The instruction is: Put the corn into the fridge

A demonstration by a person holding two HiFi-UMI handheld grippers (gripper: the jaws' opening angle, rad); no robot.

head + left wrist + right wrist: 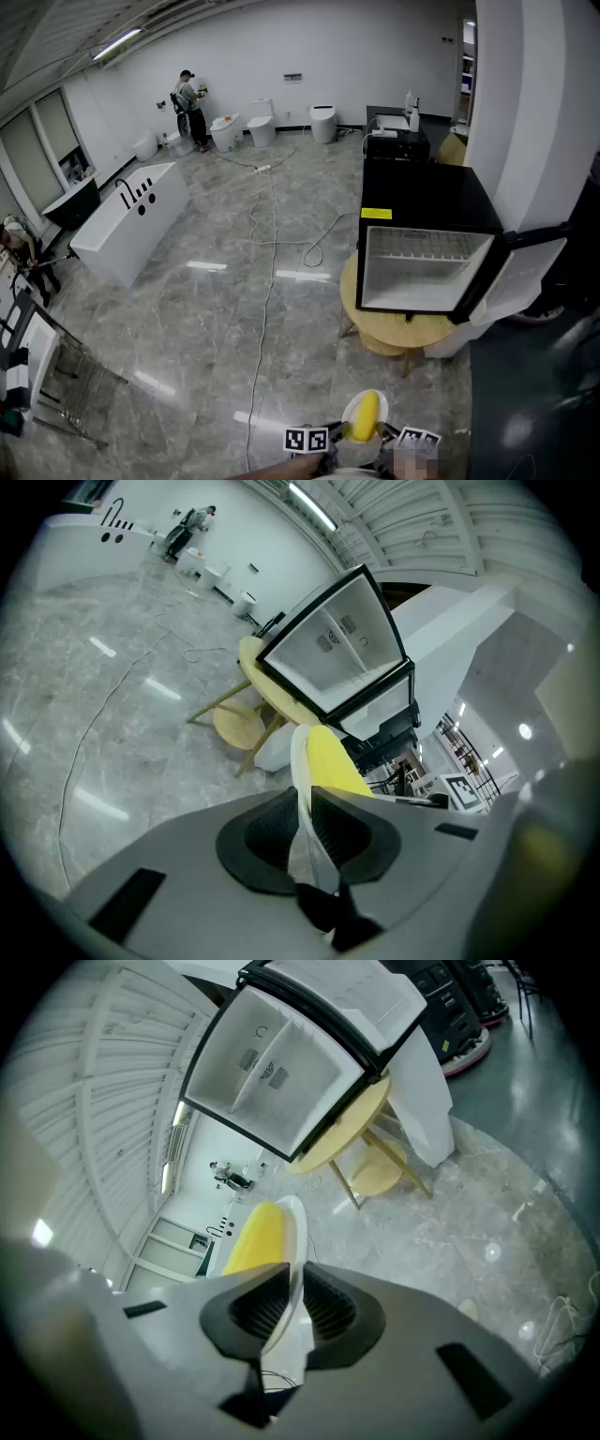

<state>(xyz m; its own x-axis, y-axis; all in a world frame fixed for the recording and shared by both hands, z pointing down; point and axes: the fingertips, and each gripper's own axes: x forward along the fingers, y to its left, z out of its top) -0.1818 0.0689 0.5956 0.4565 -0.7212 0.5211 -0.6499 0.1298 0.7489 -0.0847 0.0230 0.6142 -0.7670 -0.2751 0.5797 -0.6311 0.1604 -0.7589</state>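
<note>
A yellow corn cob [364, 415] lies on a small white plate [380, 404] at the bottom of the head view, held up over the floor. My left gripper [335, 437] is shut on the plate's left rim [300, 772], with the corn [330, 759] just beyond its jaws. On the opposite rim [294, 1239] my right gripper [389, 438] is shut too, the corn [254, 1237] lying to its left. Ahead stands the small black fridge [424, 255], its door [525, 274] swung open to the right and its white inside showing [339, 651] [278, 1071].
The fridge stands on a round wooden table [377, 326] with a stool [238, 725] under it. A cable [267, 281] runs along the floor. A white bathtub [127, 225] is at the left, a metal rack [61, 380] nearer. A person [190, 108] stands by toilets at the far wall.
</note>
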